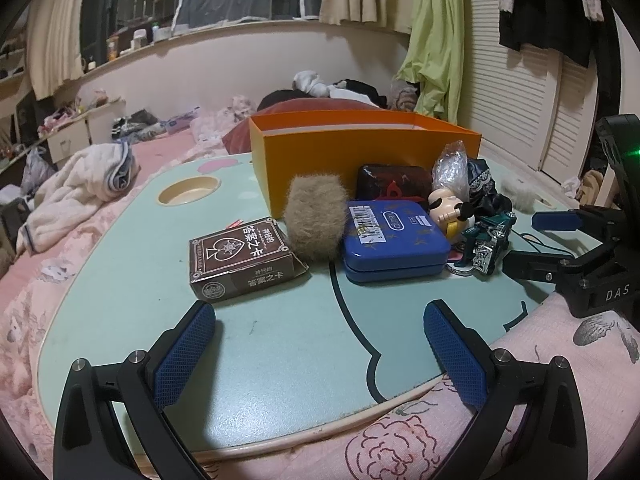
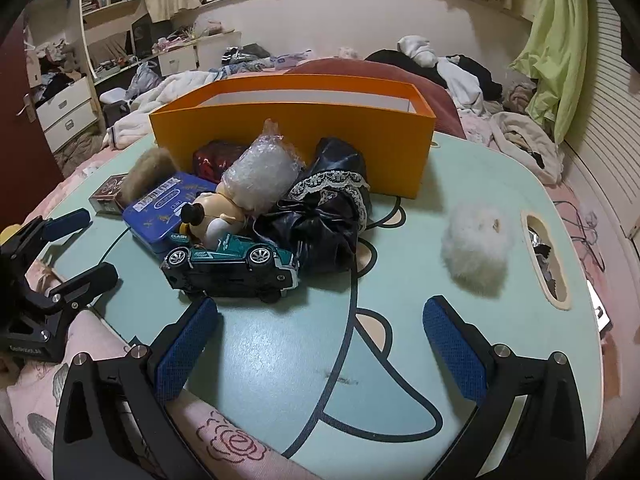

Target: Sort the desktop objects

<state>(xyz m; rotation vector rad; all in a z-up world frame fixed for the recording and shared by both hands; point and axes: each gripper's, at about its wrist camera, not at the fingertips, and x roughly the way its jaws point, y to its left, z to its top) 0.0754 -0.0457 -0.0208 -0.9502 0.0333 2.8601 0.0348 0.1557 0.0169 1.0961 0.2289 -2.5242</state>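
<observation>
An open orange box [image 1: 360,148] [image 2: 296,128] stands at the back of the mint lap table [image 1: 280,344] [image 2: 280,352]. In front of it lie a brown card box [image 1: 240,260], a tan fur ball [image 1: 316,216], a blue tin [image 1: 394,236] [image 2: 160,208], a dark red pouch [image 1: 390,182], a mouse figure [image 1: 448,206], a green toy car [image 2: 236,260], a clear plastic bag [image 2: 260,172], black lace cloth [image 2: 328,208] and a white fur ball [image 2: 476,244]. My left gripper [image 1: 320,340] is open near the front edge, empty. My right gripper [image 2: 320,340] is open, just before the car.
The table rests on a bed with pink flowered bedding [image 1: 440,440]. A round cup recess [image 1: 188,191] sits at the table's back left, a slot [image 2: 546,256] at its right edge. Clothes and blankets [image 1: 80,188] pile around.
</observation>
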